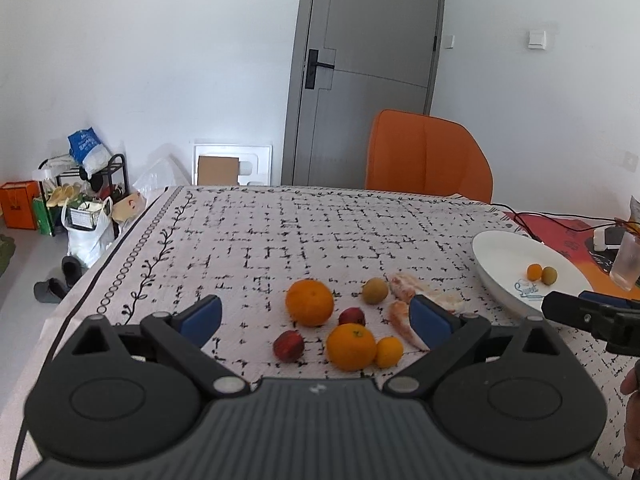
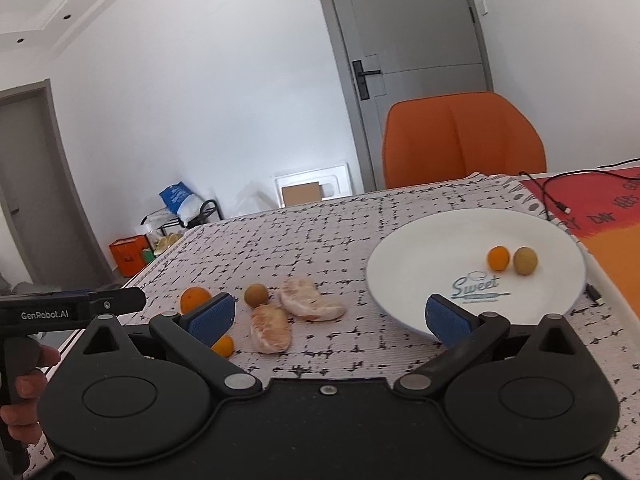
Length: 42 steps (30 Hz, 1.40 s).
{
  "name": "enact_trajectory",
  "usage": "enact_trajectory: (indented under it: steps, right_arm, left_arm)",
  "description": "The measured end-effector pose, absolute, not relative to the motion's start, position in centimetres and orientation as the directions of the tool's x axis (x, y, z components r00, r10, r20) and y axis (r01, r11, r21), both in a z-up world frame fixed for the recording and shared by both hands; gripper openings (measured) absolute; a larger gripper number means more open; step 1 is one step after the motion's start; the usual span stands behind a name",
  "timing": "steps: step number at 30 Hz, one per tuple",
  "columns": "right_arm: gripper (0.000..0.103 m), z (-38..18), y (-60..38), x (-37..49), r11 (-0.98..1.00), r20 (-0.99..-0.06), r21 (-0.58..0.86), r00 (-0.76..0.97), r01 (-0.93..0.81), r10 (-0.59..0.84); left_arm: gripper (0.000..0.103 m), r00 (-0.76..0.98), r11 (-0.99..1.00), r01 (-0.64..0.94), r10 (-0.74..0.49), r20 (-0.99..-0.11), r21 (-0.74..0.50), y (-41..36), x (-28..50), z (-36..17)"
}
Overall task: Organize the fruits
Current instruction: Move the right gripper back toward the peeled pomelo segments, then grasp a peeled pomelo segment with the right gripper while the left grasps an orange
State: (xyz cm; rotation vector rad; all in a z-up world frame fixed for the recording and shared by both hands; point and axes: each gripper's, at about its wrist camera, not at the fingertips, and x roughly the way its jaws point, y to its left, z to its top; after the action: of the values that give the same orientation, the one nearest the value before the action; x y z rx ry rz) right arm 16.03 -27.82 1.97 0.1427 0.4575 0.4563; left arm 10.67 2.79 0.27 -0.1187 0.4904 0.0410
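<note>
**Open grippers above loose fruit, plate close to the table edge**

The left gripper (image 1: pixel 316 318) stands wide open and holds nothing; the two oranges (image 1: pixel 309 302), two red fruits (image 1: pixel 288 345) and a small orange fruit (image 1: pixel 389 352) lie on the tablecloth (image 1: pixel 280 232) ahead of it. The right gripper (image 2: pixel 328 316) is also fully open and empty, over two peeled citrus segments (image 2: pixel 270 328).

Risks, as I judge them: round fruit can roll when a pad nudges it, and the soft segments may be crushed by a hard squeeze. The white plate (image 2: pixel 420 240) (already holding two small fruits (image 2: pixel 498 258)) may slide if bumped.

Readable writing: "Sweet" on the plate, "GenRobot.AI" on the left gripper's body.
</note>
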Motion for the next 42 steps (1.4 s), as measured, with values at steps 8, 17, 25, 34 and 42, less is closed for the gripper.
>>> enact_trajectory:
  steps: [8,17,25,34,42]
  right_arm:
    - [0.103,1.6,-26.3,16.3,0.874,-0.407,0.222,0.774,-0.432,0.486]
    - [0.082,1.0,-24.5,17.2,0.862,-0.447,0.206,0.739,-0.463,0.504]
    - [0.063,0.0,-23.4,18.2,0.854,-0.492,0.217,0.702,-0.474,0.515]
    - [0.05,-0.8,-22.0,19.3,0.84,-0.525,0.222,0.665,-0.495,0.531]
    - [0.044,-1.5,-21.1,20.3,0.834,-0.544,0.222,0.646,-0.505,0.536]
  left_arm:
    - [0.098,0.883,0.99,-0.064,-0.003,-0.47,-0.128,3.3,10.5,-0.8]
    - [0.088,0.881,0.986,-0.057,-0.025,-0.472,-0.158,3.4,11.1,-1.8]
    - [0.061,0.872,0.979,-0.031,-0.072,-0.484,-0.202,3.5,12.0,-2.5]
    - [0.047,0.862,0.976,-0.01,-0.102,-0.497,-0.217,2.9,12.8,-3.2]
    - [0.04,0.85,0.974,-0.006,-0.115,-0.514,-0.228,2.4,13.8,-3.9]
